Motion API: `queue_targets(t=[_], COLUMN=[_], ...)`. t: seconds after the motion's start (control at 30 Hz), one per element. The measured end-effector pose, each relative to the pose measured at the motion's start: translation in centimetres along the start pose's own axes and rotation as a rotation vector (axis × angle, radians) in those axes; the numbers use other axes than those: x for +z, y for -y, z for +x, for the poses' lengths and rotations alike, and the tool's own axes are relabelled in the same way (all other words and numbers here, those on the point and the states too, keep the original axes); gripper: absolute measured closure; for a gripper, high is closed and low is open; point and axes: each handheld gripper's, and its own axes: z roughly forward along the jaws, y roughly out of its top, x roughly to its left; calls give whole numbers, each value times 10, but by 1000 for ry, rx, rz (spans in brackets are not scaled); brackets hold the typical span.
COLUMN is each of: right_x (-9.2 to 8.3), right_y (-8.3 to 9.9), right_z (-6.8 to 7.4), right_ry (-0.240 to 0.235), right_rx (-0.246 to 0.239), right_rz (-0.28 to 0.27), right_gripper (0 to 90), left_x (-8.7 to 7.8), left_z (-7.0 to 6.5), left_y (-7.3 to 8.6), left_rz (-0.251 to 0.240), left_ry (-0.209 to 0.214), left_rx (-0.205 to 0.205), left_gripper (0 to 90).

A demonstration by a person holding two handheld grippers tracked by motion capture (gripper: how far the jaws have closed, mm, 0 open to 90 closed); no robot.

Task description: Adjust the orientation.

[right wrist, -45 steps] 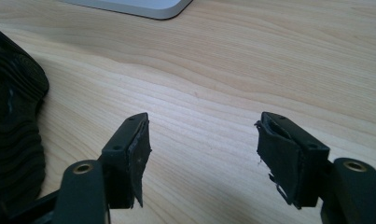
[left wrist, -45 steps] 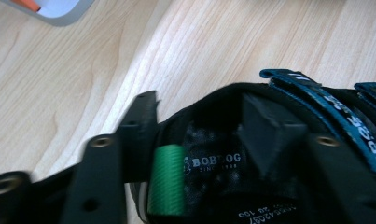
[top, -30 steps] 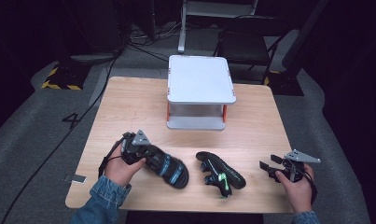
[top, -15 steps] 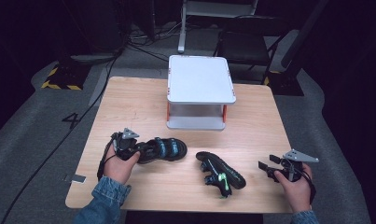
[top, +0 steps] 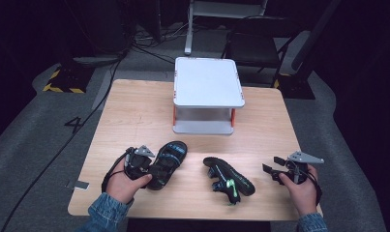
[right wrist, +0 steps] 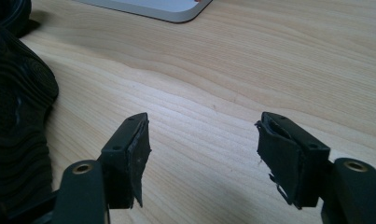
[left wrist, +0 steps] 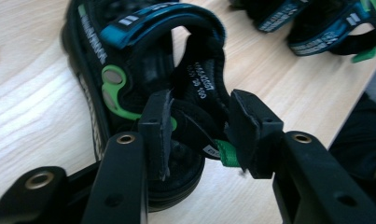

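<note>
Moved since a second ago: left sandal (top: 167, 163), then tilted up in the left gripper (top: 143, 163) with its toe pointing toward the second sandal, now flat on its sole on the table (top: 134, 111) with toe pointing away toward the white stand (top: 208, 94). Left gripper shifted left and sits at the heel end. Jaws just opening, now partly apart; heel strap (left wrist: 202, 126) between the pads (left wrist: 158, 133), green pull tab (left wrist: 228, 153) against the right-hand pad, no firm clamp visible. Reads as released, strap loose in the gap.

Left sandal: black with blue straps and green trim, on the near-left part of the table, in front of the stand, well apart from it.

Second sandal (top: 229, 180): on its side near the table's front edge, between the two grippers, same spot as before. Also seen top right in the left gripper view (left wrist: 316, 23).

Right gripper (top: 279, 170): no change, at the near-right table edge, jaws apart, nothing between them, bare wood under the gap in the right gripper view (right wrist: 202, 154). Black ribbed sole of the second sandal (right wrist: 15, 121) at the left edge there, not touching the jaws. Corner of the stand's base (right wrist: 162, 9) at the top.
</note>
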Motion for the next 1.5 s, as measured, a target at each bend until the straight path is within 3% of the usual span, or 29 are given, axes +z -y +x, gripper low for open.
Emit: queue_targets(t=[0.1,0.17,0.27,0.3,0.37,0.4,0.47,0.5,0.6,0.67,0.73,0.83,0.9,1.0,1.07,1.17,1.3,1.4,1.5], right_x=[1,2,3,3,3,3,3,2,1,1,0,-1,-1,-4,-5,-9,-14,-16,-16], right_y=[-1,-2,-2,-2,-2,-2,-2,-2,-2,-1,-2,-5,-8,-14,-18,-22,-28,-35,-39], right_z=[0,0,1,1,1,1,2,3,2,2,1,5,9,17,24,35,51,64,75], right_ry=[-1,-4,-4,-4,-4,-4,-6,-6,-4,-2,1,-4,-7,-14,-29,-38,-62,-83,-110], right_rx=[-6,-7,-7,-9,-10,-11,-9,-10,-15,-9,-14,-21,-27,-45,-57,-92,-131,-163,-185], right_rz=[-1,-3,0,2,3,3,3,3,0,2,0,-4,-13,-30,-39,-38,-27,-22,-18], right_gripper=[346,345,344,345,344,344,344,344,344,344,342,339,333,330,330,333,353,360,360], left_x=[-1,-1,-3,-3,1,4,7,7,3,1,-2,-11,-19,-31,-36,-41,-43,-41,-39], left_z=[7,7,3,-1,-4,-4,0,1,1,0,0,5,11,23,31,47,63,71,78], left_y=[4,5,4,2,1,2,4,4,2,1,0,0,0,2,4,8,13,18,23], left_rz=[-20,-22,-45,-56,-46,-52,-71,-78,-91,-94,-113,-166,-211,-271,-285,-290,-284,-255,-239], left_ry=[42,68,213,229,139,119,176,172,128,64,42,5,-50,-126,-169,-266,-326,-385,-395], left_rx=[-44,-42,-25,-22,19,30,-4,-7,17,57,70,63,70,42,22,-7,-52,-52,-70], left_gripper=[581,578,604,604,550,547,534,521,479,423,408,379,360,337,323,313,299,275,269])
